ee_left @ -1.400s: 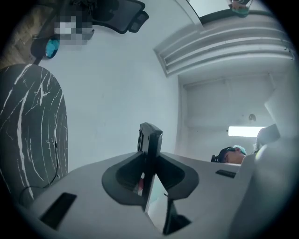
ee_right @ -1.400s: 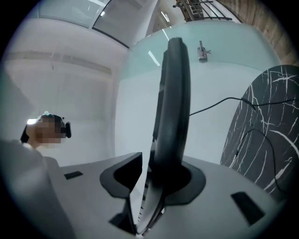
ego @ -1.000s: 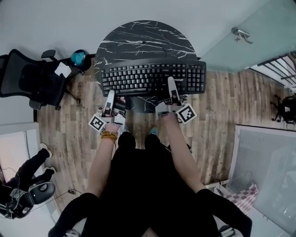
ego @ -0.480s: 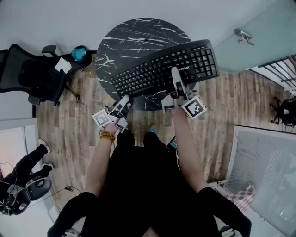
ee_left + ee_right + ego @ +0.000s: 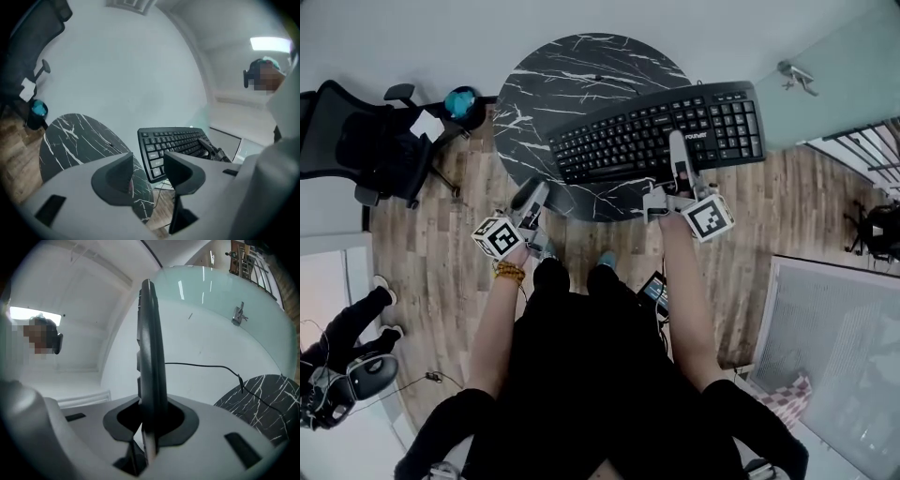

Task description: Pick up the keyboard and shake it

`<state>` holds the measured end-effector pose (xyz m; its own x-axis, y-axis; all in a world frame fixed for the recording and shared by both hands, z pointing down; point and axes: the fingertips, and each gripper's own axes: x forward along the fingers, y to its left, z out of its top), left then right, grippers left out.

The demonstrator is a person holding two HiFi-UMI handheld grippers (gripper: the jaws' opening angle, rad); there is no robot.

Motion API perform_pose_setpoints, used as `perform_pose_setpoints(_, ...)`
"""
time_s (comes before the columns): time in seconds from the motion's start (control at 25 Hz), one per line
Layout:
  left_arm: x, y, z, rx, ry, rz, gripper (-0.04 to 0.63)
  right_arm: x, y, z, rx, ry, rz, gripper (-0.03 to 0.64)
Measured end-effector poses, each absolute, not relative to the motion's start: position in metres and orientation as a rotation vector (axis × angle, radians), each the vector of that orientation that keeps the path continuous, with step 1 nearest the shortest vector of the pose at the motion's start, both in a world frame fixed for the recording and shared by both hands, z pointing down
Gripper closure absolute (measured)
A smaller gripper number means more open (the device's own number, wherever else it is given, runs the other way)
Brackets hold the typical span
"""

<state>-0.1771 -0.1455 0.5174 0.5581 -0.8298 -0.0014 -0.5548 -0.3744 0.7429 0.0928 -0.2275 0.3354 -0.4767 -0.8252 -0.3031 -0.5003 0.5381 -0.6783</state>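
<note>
The black keyboard (image 5: 656, 131) hangs tilted over the right side of the round black marble table (image 5: 581, 66), its right end out past the table's rim. My right gripper (image 5: 677, 157) is shut on its near edge; in the right gripper view the keyboard (image 5: 149, 357) stands edge-on between the pressed jaws of that gripper (image 5: 150, 420), and its cable (image 5: 201, 365) trails to the table (image 5: 262, 399). My left gripper (image 5: 531, 195) is off the keyboard at the table's near left rim. It (image 5: 149, 171) is open and holds nothing, with the keyboard (image 5: 173, 143) beyond it.
A black office chair (image 5: 356, 141) and a teal object (image 5: 461, 101) stand left of the table. A frosted glass panel (image 5: 825, 66) is at the back right and a white panel (image 5: 834, 347) at the right. A seated person's legs (image 5: 337, 356) are at the lower left.
My left gripper has let go of the keyboard and drawn back to the left. The keyboard, held by the right gripper alone, has swung right and tilted.
</note>
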Motion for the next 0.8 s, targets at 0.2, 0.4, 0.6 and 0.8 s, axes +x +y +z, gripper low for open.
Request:
perform_pose_setpoints(0.2,-0.162,-0.159,0.489,2.263,-1.240,-0.325,0.403,0.088,-0.222,0.333,-1.153,2.239,-0.593,0.537)
perform_pose_setpoints(0.4,-0.144,-0.174,0.447,2.415,-1.312,-0.239,0.406,0.081,-0.213,0.319,-1.211,2.313,-0.432,0.537)
perform_pose_setpoints(0.6,-0.131,-0.182,0.426,2.496,-1.309,-0.204,0.417,0.077,-0.214,0.313,-1.212,2.331,-0.396,0.537)
perform_pose_setpoints(0.8,-0.125,-0.183,0.424,2.506,-1.325,-0.165,0.422,0.074,-0.212,0.317,-1.213,2.338,-0.412,0.537)
